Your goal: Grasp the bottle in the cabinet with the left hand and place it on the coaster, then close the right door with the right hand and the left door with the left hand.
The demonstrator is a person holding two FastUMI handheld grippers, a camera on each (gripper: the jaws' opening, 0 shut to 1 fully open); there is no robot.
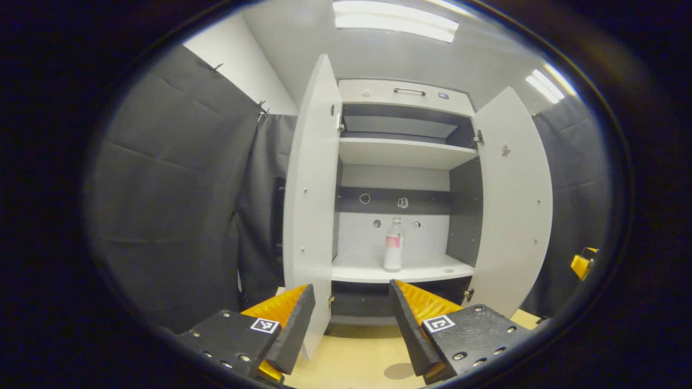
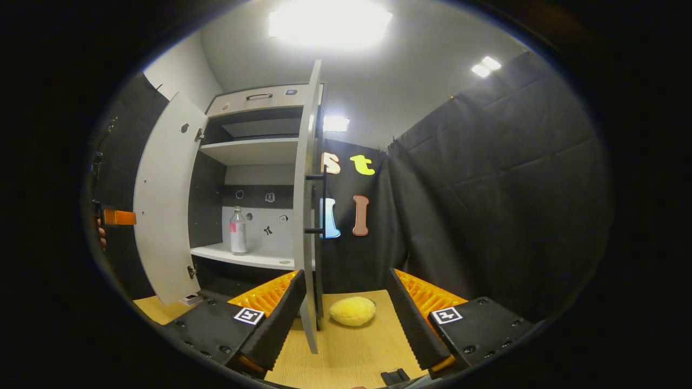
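A clear bottle [image 1: 393, 244] with a pink label stands upright on the lower shelf [image 1: 427, 270] of the white cabinet, both of whose doors stand open. My left gripper [image 1: 351, 289] is open in front of the cabinet, well short of the bottle and with nothing between its fingers. A dark round coaster [image 1: 399, 370] lies on the wooden table just below it. My right gripper [image 2: 346, 281] is open beside the right door [image 2: 309, 216], which I see edge-on close to one finger. In the right gripper view the bottle [image 2: 238, 231] is farther left, inside the cabinet.
The left door [image 1: 311, 205] swings out toward me, and the right door [image 1: 513, 205] stands wide. A yellow soft lump [image 2: 352, 311] lies on the table [image 2: 346, 351] past the right door. Black cloth walls close in on both sides.
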